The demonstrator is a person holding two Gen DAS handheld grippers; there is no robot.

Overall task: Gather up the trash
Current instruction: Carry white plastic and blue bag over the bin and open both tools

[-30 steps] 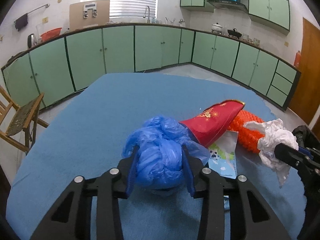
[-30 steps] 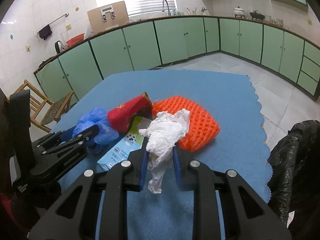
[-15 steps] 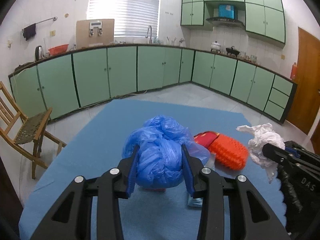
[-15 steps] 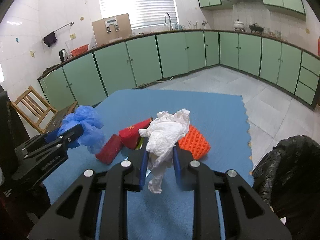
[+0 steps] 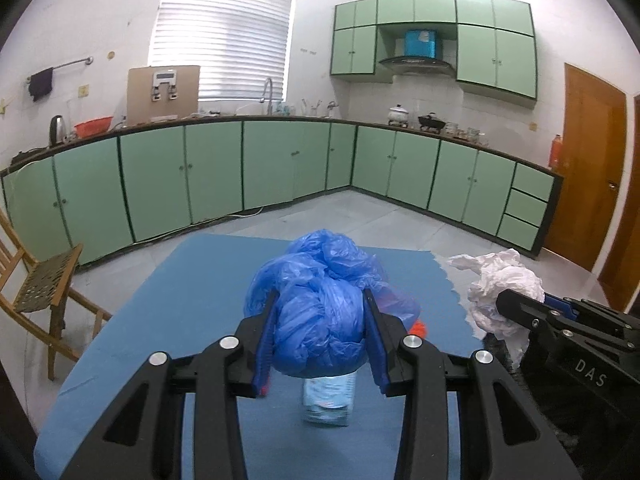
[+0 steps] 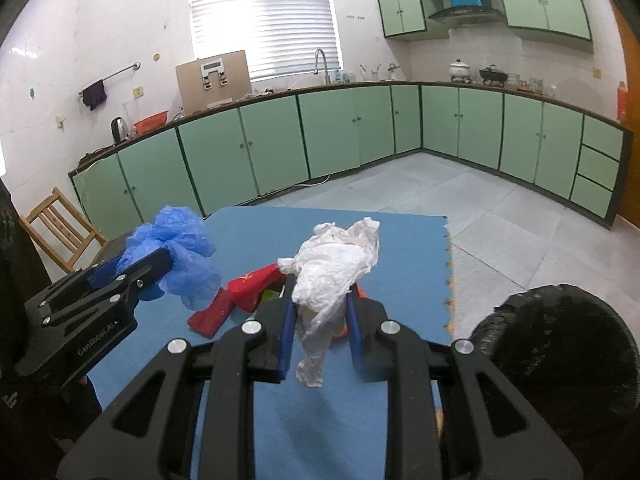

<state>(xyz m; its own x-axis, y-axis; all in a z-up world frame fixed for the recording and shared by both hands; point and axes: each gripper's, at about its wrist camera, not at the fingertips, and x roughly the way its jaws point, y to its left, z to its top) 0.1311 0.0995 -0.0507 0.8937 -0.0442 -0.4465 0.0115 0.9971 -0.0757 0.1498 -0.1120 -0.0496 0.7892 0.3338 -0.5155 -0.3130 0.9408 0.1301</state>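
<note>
My left gripper [image 5: 320, 316] is shut on a crumpled blue plastic bag [image 5: 324, 300] and holds it above the blue table [image 5: 168, 320]; it also shows in the right wrist view [image 6: 176, 256]. My right gripper [image 6: 320, 312] is shut on a crumpled white paper wad [image 6: 332, 264], which also shows in the left wrist view [image 5: 500, 284]. On the table lie red packets [image 6: 236, 296], a bit of an orange foam net [image 5: 419, 327] and a light blue printed packet [image 5: 330, 400], partly hidden behind the held trash.
A black trash bag [image 6: 560, 364] stands off the table's right edge, below my right gripper. A wooden chair [image 5: 36, 292] stands to the left of the table. Green kitchen cabinets [image 5: 280, 168] line the far walls across open floor.
Both grippers have risen with their trash and tilted up. The table and the items left on it have dropped lower in both views.
</note>
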